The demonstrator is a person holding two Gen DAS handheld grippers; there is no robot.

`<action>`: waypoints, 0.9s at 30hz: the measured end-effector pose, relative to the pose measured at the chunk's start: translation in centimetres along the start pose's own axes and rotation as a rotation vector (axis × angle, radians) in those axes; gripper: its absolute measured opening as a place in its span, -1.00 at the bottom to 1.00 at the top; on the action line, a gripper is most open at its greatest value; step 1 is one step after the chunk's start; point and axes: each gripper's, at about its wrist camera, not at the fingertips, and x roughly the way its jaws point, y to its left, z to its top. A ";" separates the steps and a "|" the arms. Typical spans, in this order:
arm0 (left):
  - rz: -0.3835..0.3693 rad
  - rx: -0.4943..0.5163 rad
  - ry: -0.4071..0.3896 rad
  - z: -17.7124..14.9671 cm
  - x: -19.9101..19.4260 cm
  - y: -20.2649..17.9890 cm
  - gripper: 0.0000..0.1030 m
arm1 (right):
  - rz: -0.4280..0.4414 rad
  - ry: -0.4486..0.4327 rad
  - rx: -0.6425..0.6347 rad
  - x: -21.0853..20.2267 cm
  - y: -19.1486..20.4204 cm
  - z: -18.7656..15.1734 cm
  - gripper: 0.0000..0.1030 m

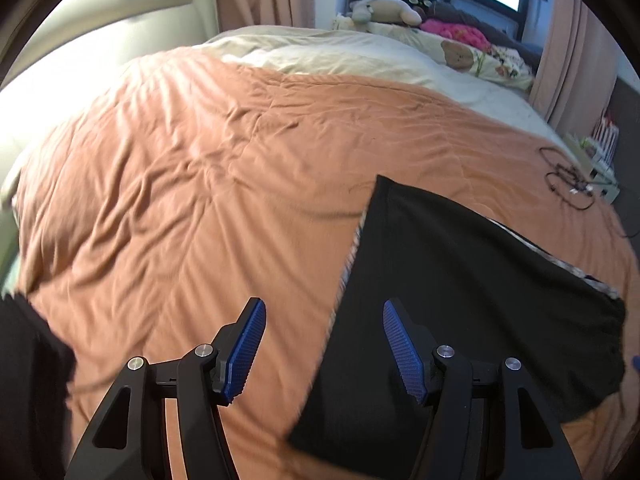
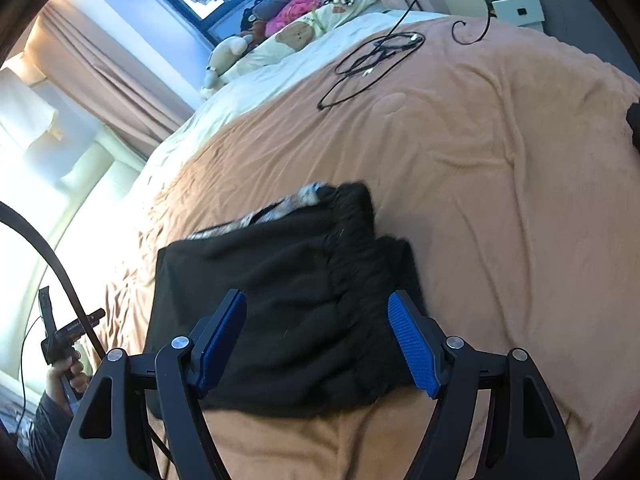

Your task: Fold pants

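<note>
Black pants lie folded into a compact rectangle on the orange bedspread, a strip of pale furry lining showing along one edge. My left gripper hovers open above the folded stack's left edge, nothing between its blue pads. In the right wrist view the same folded pants lie flat just ahead. My right gripper stands open over their near edge, its blue pads apart from the fabric, the gathered waistband on the right.
Black cables lie on the bedspread beyond the pants. Pillows and stuffed toys line the window side. A white nightstand stands past the bed. A person's hand holding a gripper handle shows at lower left.
</note>
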 end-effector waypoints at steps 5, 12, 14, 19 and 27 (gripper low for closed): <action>-0.023 -0.008 -0.003 -2.9 -3.0 -0.2 0.24 | 0.020 0.000 0.009 -0.9 -0.1 -1.0 0.40; -0.031 -0.018 -0.029 -6.0 -6.0 -0.9 0.24 | 0.046 0.044 0.048 -0.8 -1.0 -3.3 0.40; -0.038 -0.034 -0.033 -6.9 -6.5 -1.1 0.24 | 0.055 0.057 0.067 -0.8 -1.4 -4.0 0.40; -0.028 -0.059 -0.051 -9.3 -7.5 -1.9 0.24 | 0.089 0.090 0.104 -0.3 -2.3 -4.4 0.40; -0.069 -0.143 -0.017 -12.2 -6.4 -1.8 0.24 | 0.069 0.122 0.162 1.6 -3.7 -4.3 0.12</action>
